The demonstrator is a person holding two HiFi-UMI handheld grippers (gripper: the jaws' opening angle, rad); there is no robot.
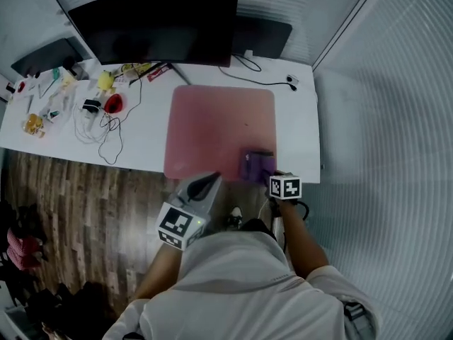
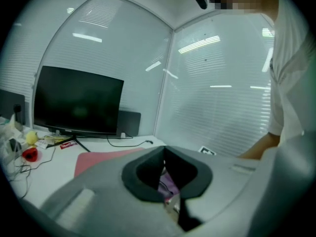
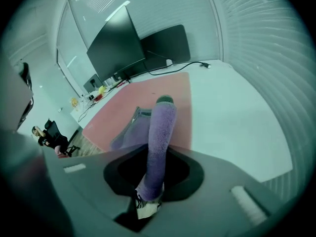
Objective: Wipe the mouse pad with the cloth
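A pink mouse pad (image 1: 219,122) lies on the white desk (image 1: 297,126), in front of the monitor. A purple cloth (image 1: 256,167) rests on the pad's near right corner. My right gripper (image 1: 263,166) is shut on it. In the right gripper view the cloth (image 3: 160,132) runs up along the closed jaws of that gripper (image 3: 163,106) and folds down onto the pad (image 3: 143,95). My left gripper (image 1: 209,180) hovers at the pad's near edge, left of the cloth, tapered to a point and shut on nothing. In its own view the left gripper (image 2: 165,181) shows a sliver of purple cloth (image 2: 170,185) beyond its jaws.
A black monitor (image 1: 159,23) stands at the back of the desk, with a dark panel (image 1: 262,37) behind it. Cables (image 1: 106,129), a red object (image 1: 113,103) and several small items crowd the desk's left part. Slatted glass walls close the right side. Wood floor (image 1: 78,204) lies left.
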